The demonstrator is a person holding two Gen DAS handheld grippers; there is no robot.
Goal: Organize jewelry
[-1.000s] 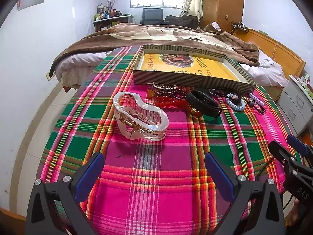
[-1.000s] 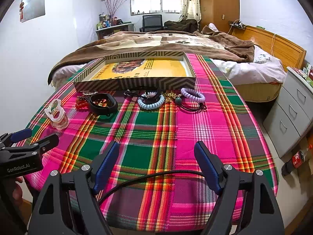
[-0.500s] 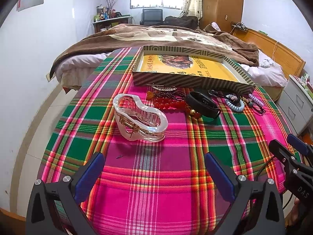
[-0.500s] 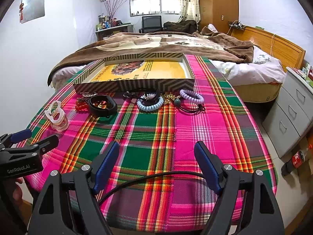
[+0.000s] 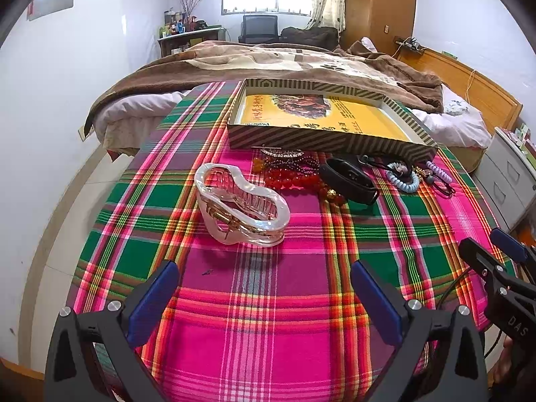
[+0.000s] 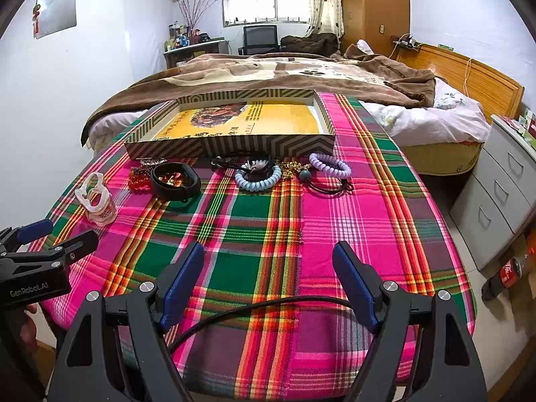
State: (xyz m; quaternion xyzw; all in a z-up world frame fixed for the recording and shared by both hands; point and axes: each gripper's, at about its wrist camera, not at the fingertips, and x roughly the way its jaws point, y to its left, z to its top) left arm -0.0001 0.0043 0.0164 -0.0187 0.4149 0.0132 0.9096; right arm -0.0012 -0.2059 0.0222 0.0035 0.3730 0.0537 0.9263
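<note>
A pearly white hair claw (image 5: 243, 204) (image 6: 97, 201) lies on the plaid cloth, a short way ahead of my open left gripper (image 5: 264, 298). Behind it, in a row before the striped box (image 5: 321, 137) (image 6: 231, 145), lie red beads (image 5: 294, 181), a black band (image 5: 348, 181) (image 6: 176, 179), a light-blue coil tie (image 5: 402, 181) (image 6: 258, 179), a lilac coil tie (image 6: 330, 165) and a black elastic (image 6: 330, 186). The box holds only its yellow liner. My right gripper (image 6: 268, 288) is open, empty, over the table's near edge.
The round table (image 6: 368, 234) under the plaid cloth stands against a bed (image 6: 301, 70) with a brown blanket. Grey drawers (image 6: 502, 194) and a cola bottle (image 6: 506, 274) on the floor are to the right. A white wall runs along the left.
Both views have crept slightly toward the table. No object has moved and both grippers stay open.
</note>
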